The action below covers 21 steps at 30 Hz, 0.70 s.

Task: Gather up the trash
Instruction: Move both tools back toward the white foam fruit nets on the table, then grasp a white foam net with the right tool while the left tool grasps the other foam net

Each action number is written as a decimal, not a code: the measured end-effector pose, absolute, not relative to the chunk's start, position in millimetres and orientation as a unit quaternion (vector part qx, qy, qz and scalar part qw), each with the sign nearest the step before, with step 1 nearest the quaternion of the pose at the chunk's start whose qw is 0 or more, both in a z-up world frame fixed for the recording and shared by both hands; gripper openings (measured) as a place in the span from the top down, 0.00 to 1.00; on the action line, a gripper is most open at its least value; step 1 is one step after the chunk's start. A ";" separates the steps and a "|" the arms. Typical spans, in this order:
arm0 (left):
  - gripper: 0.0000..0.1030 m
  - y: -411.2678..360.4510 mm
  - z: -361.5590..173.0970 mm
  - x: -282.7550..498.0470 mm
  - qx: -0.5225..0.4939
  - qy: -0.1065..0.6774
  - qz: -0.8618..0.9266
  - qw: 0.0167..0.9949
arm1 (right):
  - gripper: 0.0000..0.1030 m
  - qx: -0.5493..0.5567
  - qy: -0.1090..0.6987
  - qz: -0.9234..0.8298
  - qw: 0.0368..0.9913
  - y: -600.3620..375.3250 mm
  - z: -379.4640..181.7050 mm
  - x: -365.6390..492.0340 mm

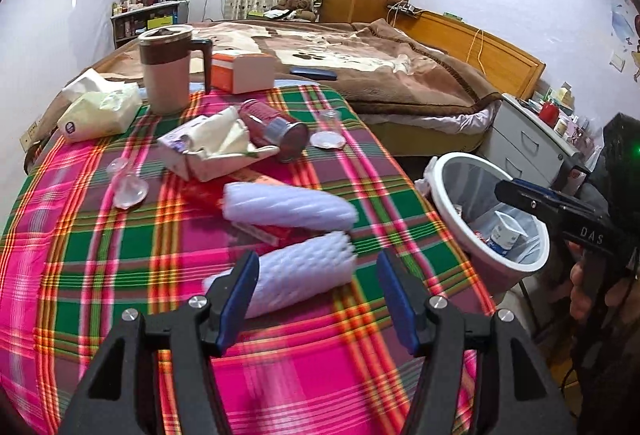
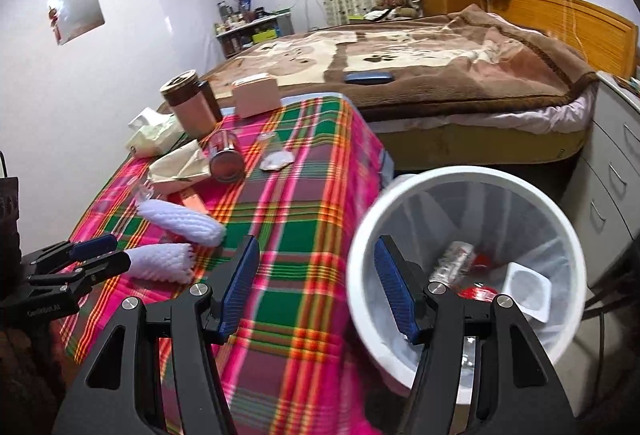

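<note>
Two white foam net sleeves lie on the plaid tablecloth (image 1: 120, 255). The near sleeve (image 1: 296, 271) (image 2: 160, 261) rests just ahead of my left gripper (image 1: 318, 295) (image 2: 122, 251), its near end beside the left pad, which does not press on it; the jaws stand open. The far sleeve (image 1: 288, 205) lies over a red wrapper (image 1: 264, 231). A red can (image 1: 276, 129) lies on its side by a torn paper box (image 1: 212, 151). My right gripper (image 2: 318, 295) (image 1: 504, 191) hangs open and empty over the table edge and the white bin (image 2: 480, 171) (image 1: 516, 267).
The bin holds a yogurt cup (image 2: 528, 289) and a clear bottle (image 2: 454, 261). A brown mug (image 1: 166, 71), a tissue pack (image 1: 100, 111), an orange-and-white box (image 1: 240, 71) and a clear cup (image 1: 126, 183) stand on the table. Bed (image 1: 360, 55) behind, drawers (image 1: 528, 139) to the right.
</note>
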<state>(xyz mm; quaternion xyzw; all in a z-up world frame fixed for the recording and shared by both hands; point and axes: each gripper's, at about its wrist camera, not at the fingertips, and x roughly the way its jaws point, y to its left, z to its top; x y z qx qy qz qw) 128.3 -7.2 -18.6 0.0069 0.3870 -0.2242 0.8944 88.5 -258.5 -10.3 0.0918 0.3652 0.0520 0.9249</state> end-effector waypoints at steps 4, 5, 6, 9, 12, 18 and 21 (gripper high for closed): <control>0.37 1.5 -23.7 132.4 0.023 0.390 -0.231 0.891 | 0.40 0.086 0.364 0.080 0.924 -241.7 -8.7 99.5; 0.37 3.8 -25.6 132.9 0.028 0.392 -0.233 0.890 | 0.40 0.084 0.365 0.085 0.923 -237.6 -9.5 102.8; 0.37 6.0 -27.3 134.0 0.033 0.392 -0.234 0.889 | 0.41 0.082 0.367 0.090 0.922 -233.6 -10.4 106.3; 0.36 7.4 -31.5 137.9 0.047 0.392 -0.253 0.883 | 0.41 0.074 0.372 0.109 0.919 -218.0 -14.3 119.1; 0.35 5.0 -38.2 143.7 0.063 0.394 -0.269 0.876 | 0.41 0.070 0.379 0.112 0.916 -206.0 -17.9 129.4; 0.35 -2.9 -55.9 162.7 0.085 0.412 -0.292 0.859 | 0.40 0.068 0.387 0.110 0.913 -195.2 -22.0 140.9; 0.35 -3.9 -63.6 168.2 0.089 0.422 -0.298 0.852 | 0.40 0.071 0.392 0.108 0.911 -193.1 -23.7 145.2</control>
